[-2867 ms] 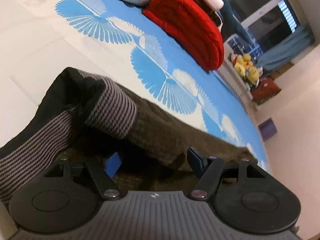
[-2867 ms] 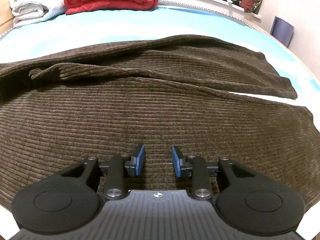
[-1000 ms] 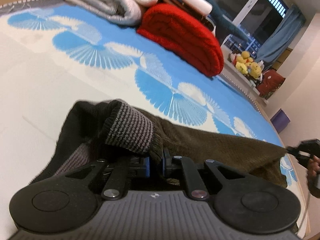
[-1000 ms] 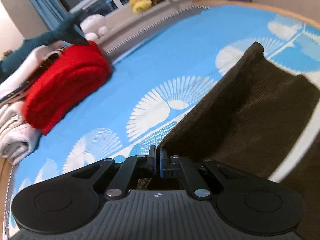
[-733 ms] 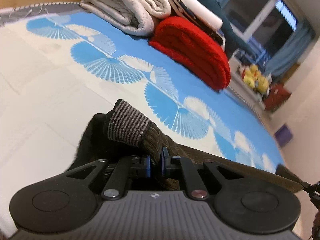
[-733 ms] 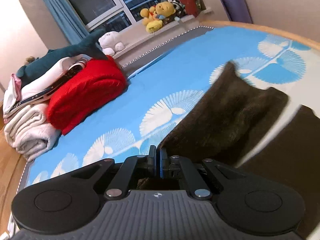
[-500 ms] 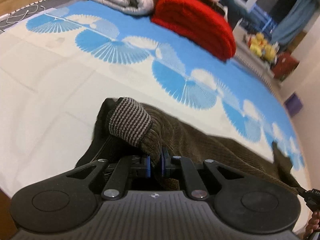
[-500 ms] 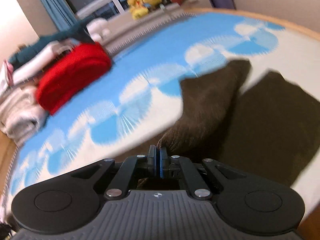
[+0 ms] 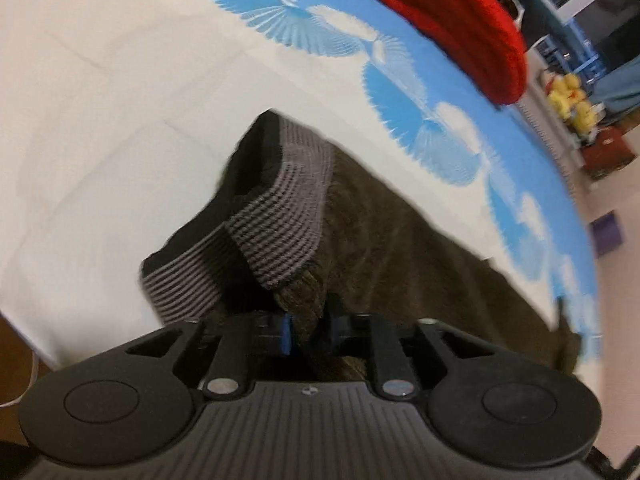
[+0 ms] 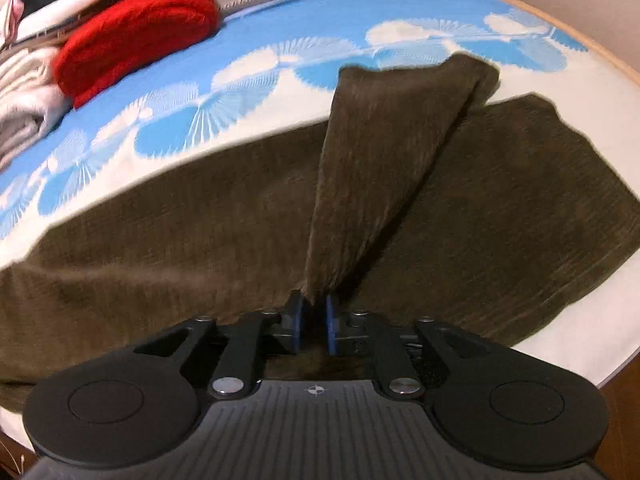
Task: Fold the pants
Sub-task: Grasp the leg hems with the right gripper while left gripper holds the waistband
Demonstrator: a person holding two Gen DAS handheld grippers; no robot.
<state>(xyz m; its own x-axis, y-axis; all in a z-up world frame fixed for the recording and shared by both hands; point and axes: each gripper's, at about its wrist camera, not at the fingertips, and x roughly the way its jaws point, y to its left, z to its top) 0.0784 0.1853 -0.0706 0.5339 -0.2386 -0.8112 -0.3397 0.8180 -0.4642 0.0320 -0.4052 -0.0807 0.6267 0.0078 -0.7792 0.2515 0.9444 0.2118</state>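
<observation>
First lengthwise fold looks nearly laid: both the left gripper (image 9: 306,330) and right gripper (image 10: 314,322) are opening, brown pants (image 10: 400,168) fabric between each; crosswise folds remain on the bed (image 10: 580,92)

The pants (image 10: 460,208) are dark olive-brown corduroy with fine ribs, and their waistband (image 9: 288,216) is knit in thin grey and black stripes, black on the inside. The bed sheet (image 9: 120,92) is cream-white along the near part and bright blue farther back, printed with white and blue fan-shaped motifs. A folded blanket (image 10: 136,36) at the back is vivid red; beside it lies a pile of white and pale grey bedding (image 10: 24,92). The left tongs (image 9: 307,330) and right tongs (image 10: 313,324) are black with blue pads. Yellow plush toys (image 9: 570,96) sit by blue curtains (image 9: 620,84).
</observation>
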